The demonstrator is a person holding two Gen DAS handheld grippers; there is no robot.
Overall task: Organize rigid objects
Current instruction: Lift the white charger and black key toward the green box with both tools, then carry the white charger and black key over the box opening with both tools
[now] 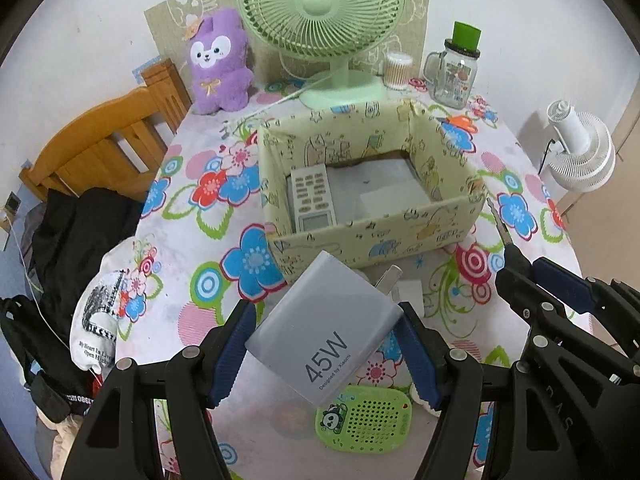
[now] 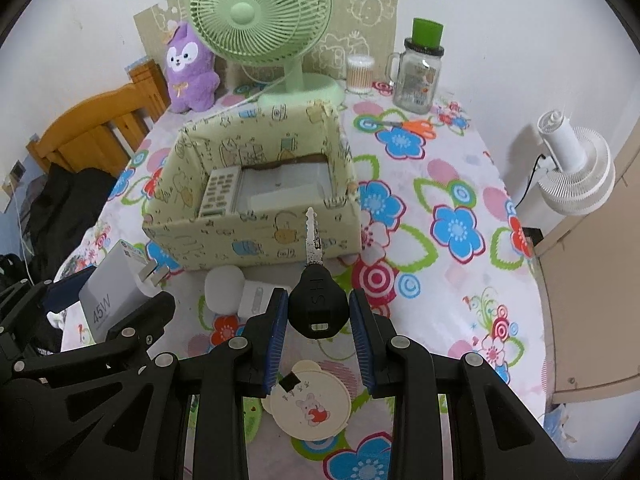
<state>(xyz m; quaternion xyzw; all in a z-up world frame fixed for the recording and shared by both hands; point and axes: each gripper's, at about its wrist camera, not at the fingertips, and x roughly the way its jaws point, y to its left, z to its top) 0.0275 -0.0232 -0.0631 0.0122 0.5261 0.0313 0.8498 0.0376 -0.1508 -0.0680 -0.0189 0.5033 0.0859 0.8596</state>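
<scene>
Two fans, plush, jar behind box

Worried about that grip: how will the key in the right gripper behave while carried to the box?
The key is probably stiff and light. The right gripper clamps only its rounded black head, so it may pivot. Its thin blade could snag the box wall.

right tongs clamp black-headed key | blade toward box | table

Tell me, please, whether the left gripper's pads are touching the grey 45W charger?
Touching. The left wrist view shows the left gripper with both blue pads pressed against opposite sides of the charger, holding it clear above the floral tablecloth.
</scene>
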